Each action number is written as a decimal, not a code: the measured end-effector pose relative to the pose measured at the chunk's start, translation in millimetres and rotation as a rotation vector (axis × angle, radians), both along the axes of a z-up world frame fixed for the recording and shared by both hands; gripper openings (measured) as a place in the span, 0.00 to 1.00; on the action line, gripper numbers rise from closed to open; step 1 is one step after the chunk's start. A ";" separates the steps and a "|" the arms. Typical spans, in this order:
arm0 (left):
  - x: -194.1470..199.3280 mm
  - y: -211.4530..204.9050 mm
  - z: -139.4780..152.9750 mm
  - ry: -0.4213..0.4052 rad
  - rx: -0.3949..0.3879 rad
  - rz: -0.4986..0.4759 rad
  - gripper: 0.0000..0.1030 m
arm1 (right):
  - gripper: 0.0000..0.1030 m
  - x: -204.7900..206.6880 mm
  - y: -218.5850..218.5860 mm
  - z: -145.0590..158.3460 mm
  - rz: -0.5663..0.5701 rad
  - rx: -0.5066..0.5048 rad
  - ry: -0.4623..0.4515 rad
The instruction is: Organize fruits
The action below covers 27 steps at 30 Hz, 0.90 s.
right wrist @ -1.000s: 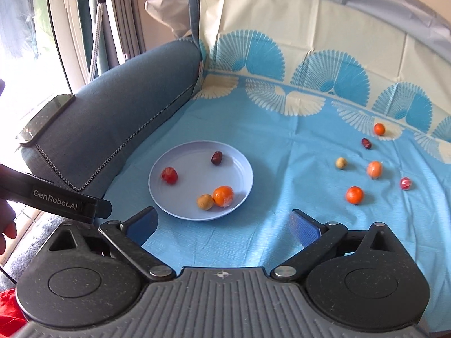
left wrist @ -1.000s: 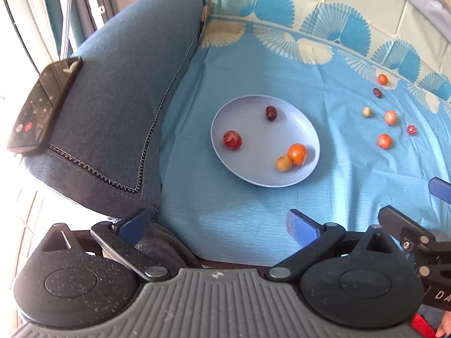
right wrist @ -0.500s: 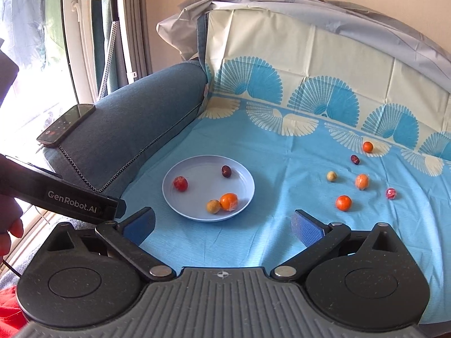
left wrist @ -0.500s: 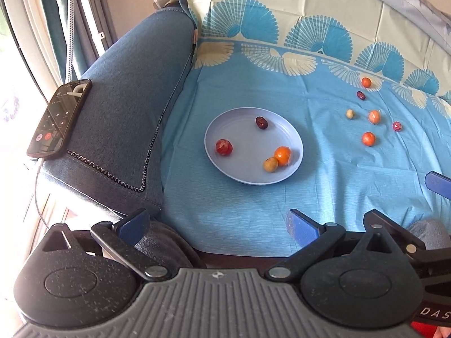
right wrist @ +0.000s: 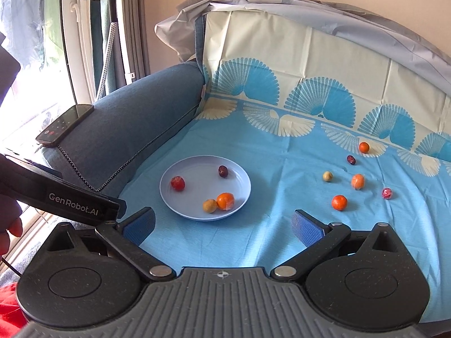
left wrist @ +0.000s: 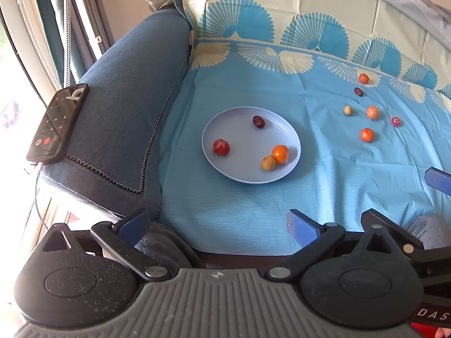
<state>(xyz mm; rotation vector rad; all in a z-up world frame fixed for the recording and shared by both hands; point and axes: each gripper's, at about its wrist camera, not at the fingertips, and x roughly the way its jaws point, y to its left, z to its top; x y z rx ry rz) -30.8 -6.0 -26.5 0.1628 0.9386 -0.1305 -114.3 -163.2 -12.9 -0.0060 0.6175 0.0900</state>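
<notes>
Right wrist view: both grippers (right wrist: pixel 222 225) (jaws wide apart, empty) short of plate (right wrist: pixel 242 194).

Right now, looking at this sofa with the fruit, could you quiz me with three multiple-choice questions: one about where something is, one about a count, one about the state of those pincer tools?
1. Where does the phone lie?
A. on the plate
B. on the sofa armrest
C. on the blue cloth among the fruit

2. How many fruits lie in the plate?
A. two
B. four
C. six

3. How do the left gripper and right gripper stand?
A. both open and empty
B. both shut on a fruit
C. left shut on the plate

Answers:
1 B: the phone rests on the armrest, left of the cloth.
2 B: a red fruit, a dark fruit, an orange fruit and a yellowish fruit sit in it; six more lie loose on the cloth.
3 A: each gripper's fingers are spread wide with nothing between them.
</notes>
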 end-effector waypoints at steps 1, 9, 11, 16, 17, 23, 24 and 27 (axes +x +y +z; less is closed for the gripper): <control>0.7 0.1 -0.2 0.001 0.000 0.001 1.00 | 0.99 0.2 0.4 -0.1 0.002 -0.001 0.001; 4.3 -0.5 -2.2 0.009 0.008 0.000 1.00 | 0.99 4.3 -1.5 -2.1 0.004 0.003 0.013; 4.7 -1.8 -3.0 0.011 0.013 -0.003 1.00 | 0.99 5.5 -2.3 -3.1 0.004 0.005 0.016; 8.0 -4.6 -5.3 0.027 0.025 -0.011 1.00 | 0.99 9.7 -5.8 -5.1 -0.012 0.016 0.020; 9.5 -6.5 -6.0 0.032 0.029 -0.014 1.00 | 0.99 10.1 -8.1 -5.4 -0.022 0.020 0.017; 18.1 -28.0 -10.6 0.052 0.050 -0.046 1.00 | 0.99 12.9 -38.5 -13.1 -0.120 0.051 0.004; 20.2 -34.4 -10.9 0.054 0.050 -0.056 1.00 | 0.99 14.0 -46.2 -15.7 -0.146 0.059 0.007; 27.7 -58.3 -12.8 0.054 0.051 -0.094 1.00 | 0.99 16.9 -74.4 -24.2 -0.227 0.082 0.013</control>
